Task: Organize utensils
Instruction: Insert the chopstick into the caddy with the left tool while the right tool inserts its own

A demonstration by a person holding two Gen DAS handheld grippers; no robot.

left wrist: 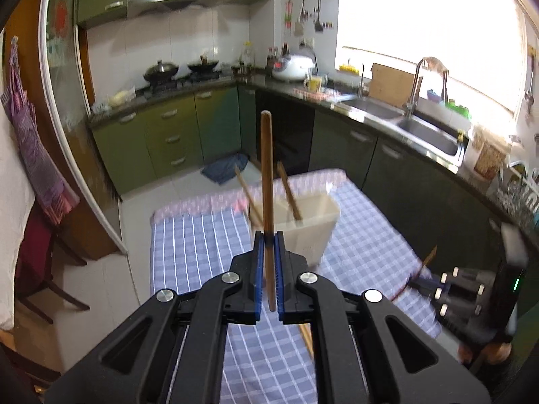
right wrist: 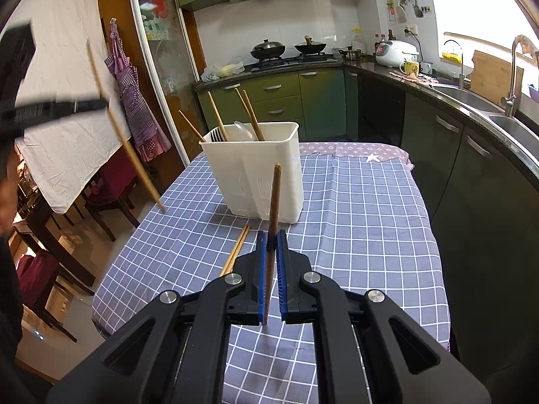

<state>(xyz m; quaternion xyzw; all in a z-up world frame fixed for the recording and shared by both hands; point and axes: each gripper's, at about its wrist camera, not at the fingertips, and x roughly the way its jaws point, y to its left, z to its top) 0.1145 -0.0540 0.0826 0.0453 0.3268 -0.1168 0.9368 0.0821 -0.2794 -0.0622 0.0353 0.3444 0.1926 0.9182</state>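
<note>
Left gripper [left wrist: 268, 235] pinches one chopstick [left wrist: 266, 175] upright; right gripper [right wrist: 272, 234] pinches another [right wrist: 274, 202]; white holder [right wrist: 256, 171] stands mid-table, several sticks already inside; a pair [right wrist: 235, 250] lies on the checked cloth [right wrist: 353, 219]; suggest keeping each stick vertical, tip over the open compartment, then lowering before releasing.

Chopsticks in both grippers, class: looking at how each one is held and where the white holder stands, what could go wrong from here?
1. The left gripper pinches its chopstick at one narrow spot; it could pivot or slip.
2. The right gripper holds its chopstick the same way, near the white holder; a bump might tip the holder.
3. Chopsticks already inside lean across the opening and could block insertion.
</note>
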